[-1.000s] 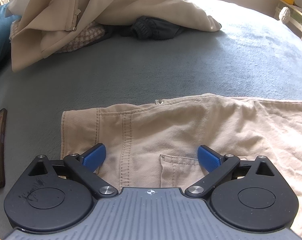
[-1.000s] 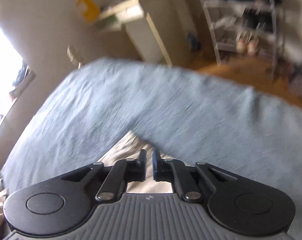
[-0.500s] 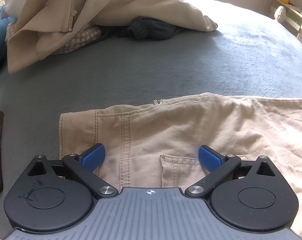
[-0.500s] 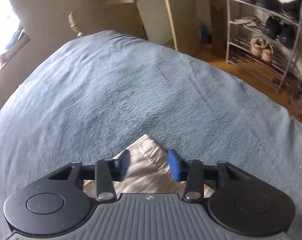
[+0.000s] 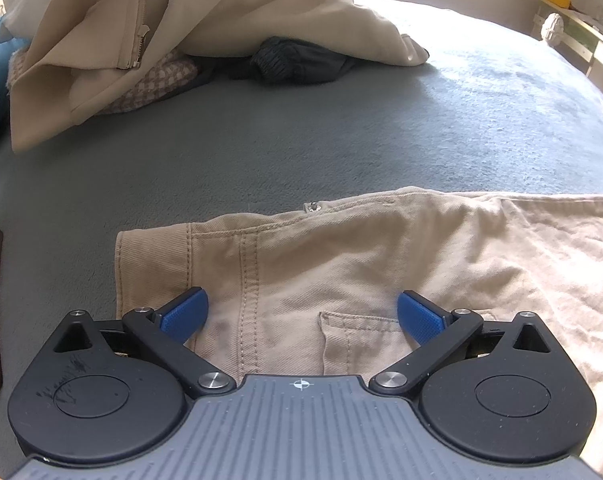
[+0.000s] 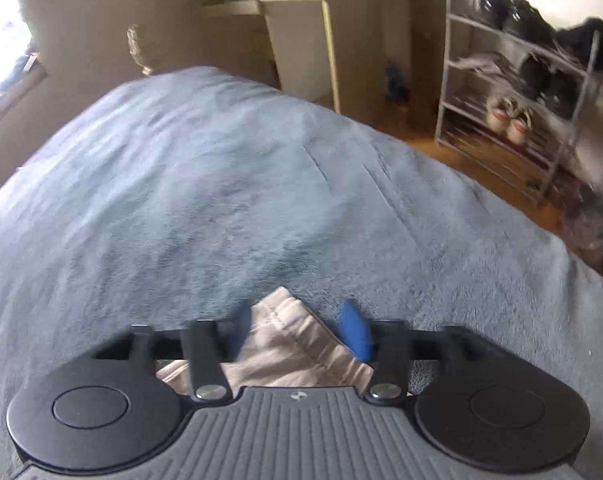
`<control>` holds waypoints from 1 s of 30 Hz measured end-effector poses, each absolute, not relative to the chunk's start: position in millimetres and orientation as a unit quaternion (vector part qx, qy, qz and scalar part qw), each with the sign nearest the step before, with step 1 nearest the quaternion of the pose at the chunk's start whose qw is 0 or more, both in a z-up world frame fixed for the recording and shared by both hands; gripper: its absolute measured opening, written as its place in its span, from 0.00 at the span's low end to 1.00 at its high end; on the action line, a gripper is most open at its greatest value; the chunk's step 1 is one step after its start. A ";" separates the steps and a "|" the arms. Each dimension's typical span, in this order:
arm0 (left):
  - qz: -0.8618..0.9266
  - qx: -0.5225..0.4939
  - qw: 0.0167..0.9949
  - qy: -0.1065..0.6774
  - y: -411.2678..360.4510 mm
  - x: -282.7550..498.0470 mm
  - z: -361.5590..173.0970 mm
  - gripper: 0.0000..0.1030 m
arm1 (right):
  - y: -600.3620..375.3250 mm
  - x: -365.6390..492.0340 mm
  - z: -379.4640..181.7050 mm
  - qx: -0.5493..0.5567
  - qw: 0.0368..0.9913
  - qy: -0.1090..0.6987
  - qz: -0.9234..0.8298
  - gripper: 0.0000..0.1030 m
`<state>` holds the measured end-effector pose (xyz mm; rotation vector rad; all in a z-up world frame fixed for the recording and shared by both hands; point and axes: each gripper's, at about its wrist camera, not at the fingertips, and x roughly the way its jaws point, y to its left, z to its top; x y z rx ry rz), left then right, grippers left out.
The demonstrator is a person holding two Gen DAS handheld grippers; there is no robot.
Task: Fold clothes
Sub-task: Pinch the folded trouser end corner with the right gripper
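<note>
The left gripper [image 5: 299,316] hangs over the waistband end of the beige trousers [image 5: 341,264], fingers spread wide and empty. The trousers lie flat on the grey-blue bed [image 5: 301,140], their long axis running to the right. There the right gripper [image 6: 297,330], also spread and empty, straddles the hem corner.

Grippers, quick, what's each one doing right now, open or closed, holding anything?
Left gripper: open, holding nothing, over the waist of the beige trousers.
Right gripper: open, holding nothing, over a trouser corner.
</note>
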<state>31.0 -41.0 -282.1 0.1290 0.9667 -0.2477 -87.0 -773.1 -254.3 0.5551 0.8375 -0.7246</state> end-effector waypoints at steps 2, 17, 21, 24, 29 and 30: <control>-0.119 0.062 0.876 0.463 -41.2 30.9 -282.3 0.99 | -771.2 -83.2 -257.9 0.255 0.813 0.401 -0.336 0.53; -0.121 0.064 0.881 0.453 -42.3 25.6 -284.9 0.99 | -762.5 -85.0 -243.3 0.230 0.848 0.348 -0.327 0.09; -0.121 0.067 0.881 0.452 -43.7 25.0 -285.5 1.00 | -763.7 -72.9 -251.8 0.224 0.844 0.356 -0.333 0.09; -0.121 0.068 0.881 0.453 -43.8 25.0 -285.7 1.00 | -762.5 -66.5 -264.2 0.218 0.836 0.369 -0.343 0.08; -0.122 0.069 0.881 0.453 -43.9 25.2 -285.9 1.00 | -767.4 -64.5 -275.6 0.243 0.819 0.370 -0.365 0.15; -0.122 0.070 0.881 0.453 -43.9 25.2 -285.9 1.00 | -768.1 -67.1 -272.0 0.247 0.818 0.360 -0.374 0.20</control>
